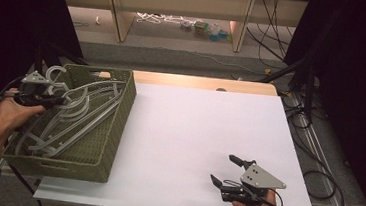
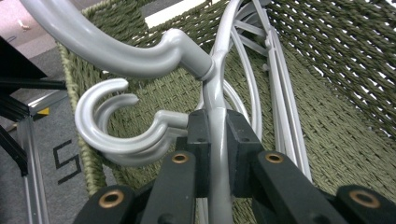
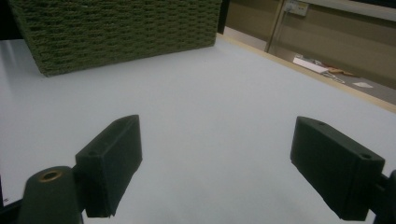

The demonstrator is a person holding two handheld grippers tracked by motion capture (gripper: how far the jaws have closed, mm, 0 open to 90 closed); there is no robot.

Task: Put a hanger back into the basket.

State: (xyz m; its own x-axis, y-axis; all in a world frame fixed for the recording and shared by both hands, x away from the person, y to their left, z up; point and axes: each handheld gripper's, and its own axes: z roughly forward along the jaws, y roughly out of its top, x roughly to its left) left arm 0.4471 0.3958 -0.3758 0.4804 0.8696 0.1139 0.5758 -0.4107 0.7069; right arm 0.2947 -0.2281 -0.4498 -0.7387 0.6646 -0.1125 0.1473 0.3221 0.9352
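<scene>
The left gripper (image 2: 218,140) is clamped on the thin neck of a grey plastic hanger (image 2: 219,93), just below where its hook (image 2: 116,51) swivels off, a sensible spot because the neck is narrow enough for the pads to bite and keeps the wide arms hanging clear. That hanger lies at the left end of the green woven basket (image 1: 119,122), on top of several more grey hangers (image 1: 76,124) stacked lengthwise inside, with a second hook (image 2: 109,135) curling just beside the left pad. In the high view the left gripper (image 1: 53,100) reaches in over the basket's left rim, the hand (image 1: 12,113) behind it. The basket sits at the left edge of the white table (image 1: 193,134), leaving the broad middle and right free, probably as room for laying hangers out. The right gripper (image 1: 222,170) rests near the right front corner, its jaws standing wide with nothing between them, seemingly waiting to steady or take whatever comes across.
</scene>
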